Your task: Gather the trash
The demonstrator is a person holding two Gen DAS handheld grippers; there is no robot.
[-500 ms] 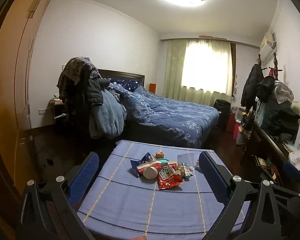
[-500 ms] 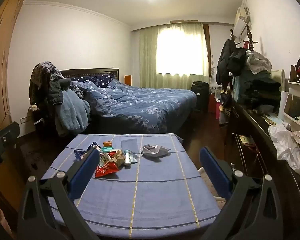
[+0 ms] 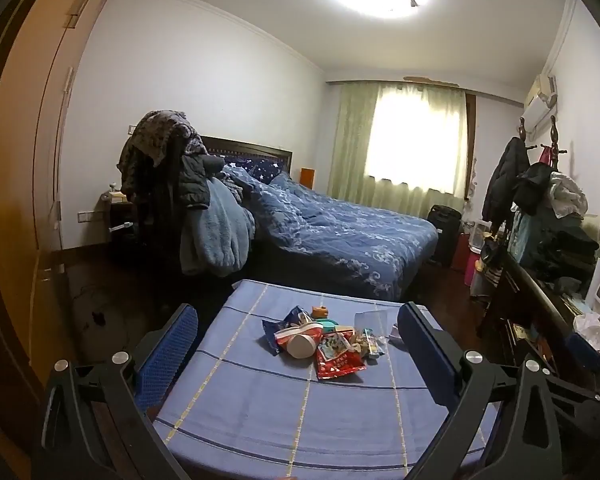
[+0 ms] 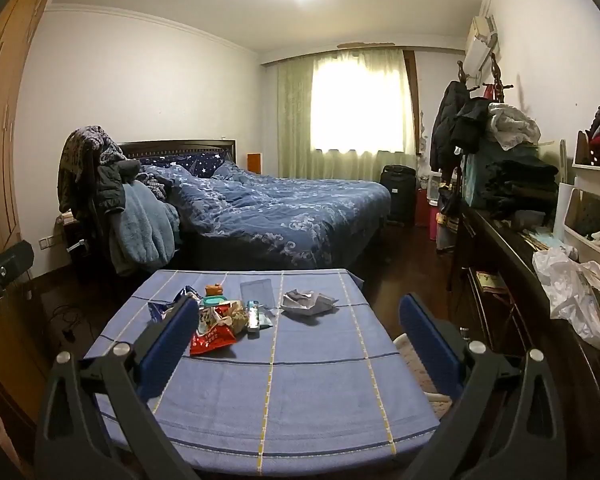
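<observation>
A heap of trash lies on a table with a blue cloth (image 3: 260, 412): a red snack wrapper (image 3: 338, 364), a white cup on its side (image 3: 302, 346), a blue wrapper (image 3: 288, 320), a small orange item (image 3: 320, 312). In the right wrist view the red wrapper (image 4: 212, 338), a crumpled grey paper (image 4: 308, 302) and a clear plastic piece (image 4: 258, 290) lie on the same cloth (image 4: 300, 400). My left gripper (image 3: 298, 344) is open and empty, above the table's near side. My right gripper (image 4: 298, 336) is open and empty, likewise held short of the trash.
A bed with a blue duvet (image 4: 284, 208) stands behind the table. A chair piled with clothes (image 3: 188, 200) is at the left. A dark cabinet with clutter and a white plastic bag (image 4: 572, 288) runs along the right wall. A wooden wardrobe (image 3: 16, 200) is at the far left.
Both views have shifted slightly; the table and trash sit a little nearer and lower in frame. Both grippers stay open.
</observation>
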